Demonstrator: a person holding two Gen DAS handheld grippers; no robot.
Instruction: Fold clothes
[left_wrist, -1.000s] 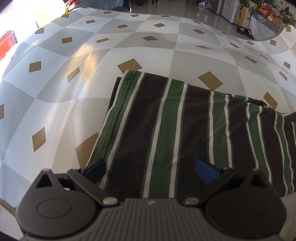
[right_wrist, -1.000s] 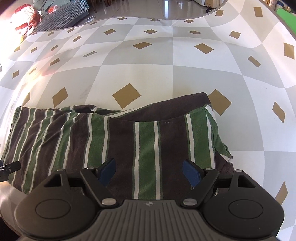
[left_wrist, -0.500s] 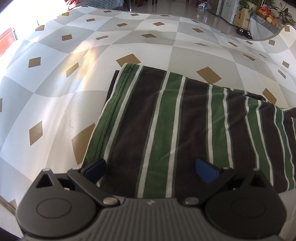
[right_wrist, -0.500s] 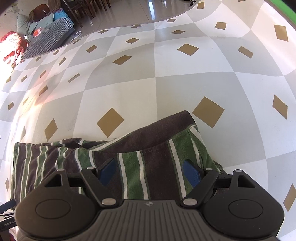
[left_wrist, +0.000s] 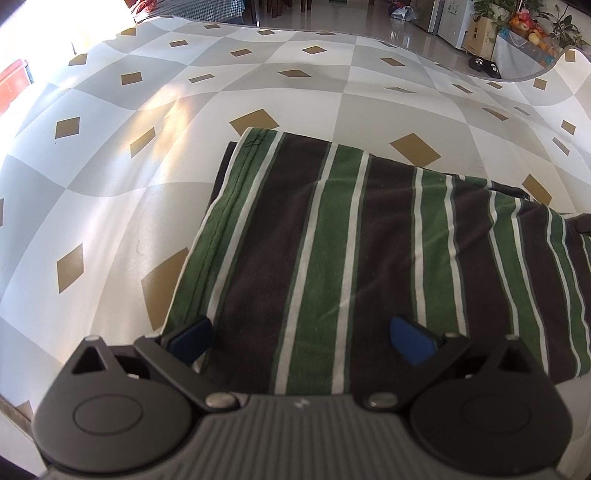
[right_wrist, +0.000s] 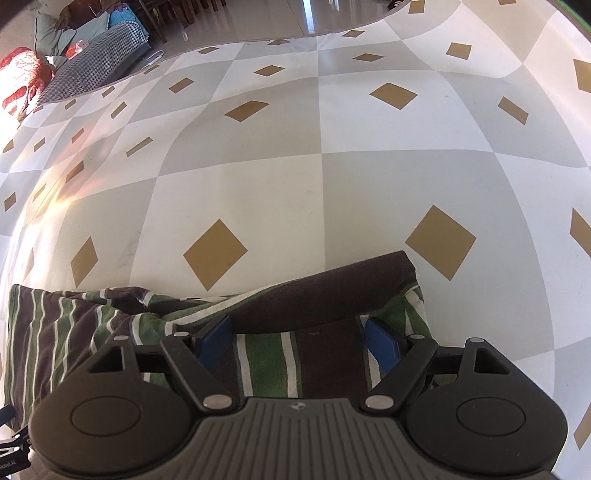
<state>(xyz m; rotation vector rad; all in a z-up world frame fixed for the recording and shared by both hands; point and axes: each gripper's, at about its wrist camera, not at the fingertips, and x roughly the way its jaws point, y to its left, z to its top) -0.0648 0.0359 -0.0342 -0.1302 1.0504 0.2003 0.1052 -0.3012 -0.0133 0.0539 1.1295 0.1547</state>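
Note:
A folded garment with green, white and dark brown stripes lies flat on the checked tablecloth. My left gripper is open, its blue fingertips spread over the near left part of the cloth. In the right wrist view the same garment reaches leftward, and a plain dark brown flap lies across its far edge. My right gripper is open too, low over the near right part, with its blue fingertips straddling striped fabric.
The tablecloth stretches away beyond the garment in white and grey squares with tan diamonds. Past the far table edge are a tiled floor, a checked sofa and plants with a box. The near left table edge is close.
My right gripper has moved forward and down over the garment's right end, so less cloth shows ahead of it. The left gripper has barely shifted. Both stayed open.

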